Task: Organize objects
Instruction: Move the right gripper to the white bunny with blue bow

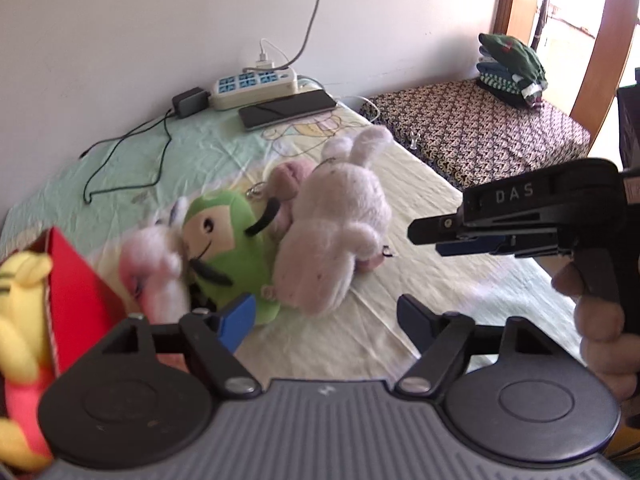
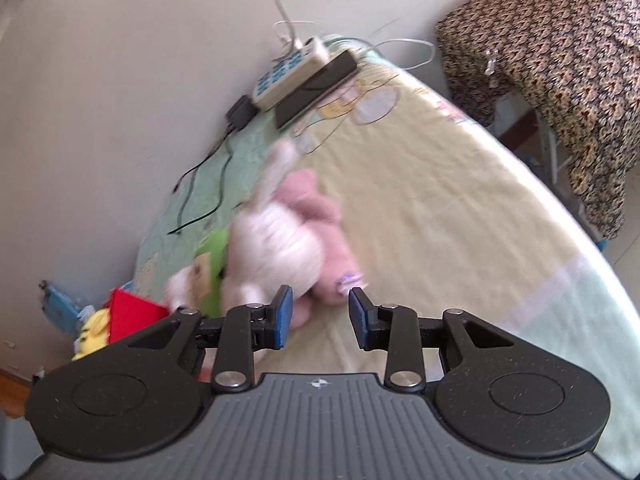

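Observation:
Several plush toys lie in a heap on the bed: a white rabbit [image 1: 336, 232], a green toy [image 1: 228, 248], a pink-faced white toy [image 1: 154, 276] and a pink toy [image 1: 290, 182] behind them. A red box [image 1: 76, 292] at the left holds a yellow plush [image 1: 20, 312]. My left gripper [image 1: 326, 316] is open and empty, just in front of the heap. My right gripper [image 2: 320, 316] is open and empty, near the rabbit [image 2: 276, 240]; it also shows in the left wrist view [image 1: 432, 236] to the right of the rabbit. The red box [image 2: 132, 312] and yellow plush [image 2: 94, 330] show at lower left.
A power strip [image 1: 256, 84], a phone [image 1: 288, 110], a black adapter [image 1: 190, 101] and cables lie by the wall at the bed's far end. A patterned covered table [image 1: 480, 128] with folded clothes [image 1: 512, 68] stands to the right. The bed sheet [image 2: 440, 200] is bare right of the toys.

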`<state>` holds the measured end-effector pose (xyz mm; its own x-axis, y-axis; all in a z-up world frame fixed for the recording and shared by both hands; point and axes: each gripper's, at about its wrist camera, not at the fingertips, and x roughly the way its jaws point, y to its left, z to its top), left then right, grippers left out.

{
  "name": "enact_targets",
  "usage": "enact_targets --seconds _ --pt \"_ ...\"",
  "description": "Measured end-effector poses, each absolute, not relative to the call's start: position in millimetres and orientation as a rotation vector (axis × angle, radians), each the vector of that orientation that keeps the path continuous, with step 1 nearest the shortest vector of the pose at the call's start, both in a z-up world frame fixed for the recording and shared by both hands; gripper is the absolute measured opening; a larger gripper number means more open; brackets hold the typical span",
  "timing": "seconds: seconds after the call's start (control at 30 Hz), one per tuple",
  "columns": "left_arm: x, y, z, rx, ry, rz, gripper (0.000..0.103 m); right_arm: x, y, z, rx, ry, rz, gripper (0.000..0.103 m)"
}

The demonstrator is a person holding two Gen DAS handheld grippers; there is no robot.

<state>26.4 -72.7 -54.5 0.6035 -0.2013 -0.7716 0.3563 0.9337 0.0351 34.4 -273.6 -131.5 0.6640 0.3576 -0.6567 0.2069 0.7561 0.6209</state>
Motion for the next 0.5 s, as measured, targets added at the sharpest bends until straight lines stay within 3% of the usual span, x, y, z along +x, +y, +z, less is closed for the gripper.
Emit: enact_targets --seconds 0.5 --pt "94.4 -80.9 -73.1 0.183 0.915 -0.278 0.07 97.0 -256.9 -123.9 0.627 0.823 0.296 0.035"
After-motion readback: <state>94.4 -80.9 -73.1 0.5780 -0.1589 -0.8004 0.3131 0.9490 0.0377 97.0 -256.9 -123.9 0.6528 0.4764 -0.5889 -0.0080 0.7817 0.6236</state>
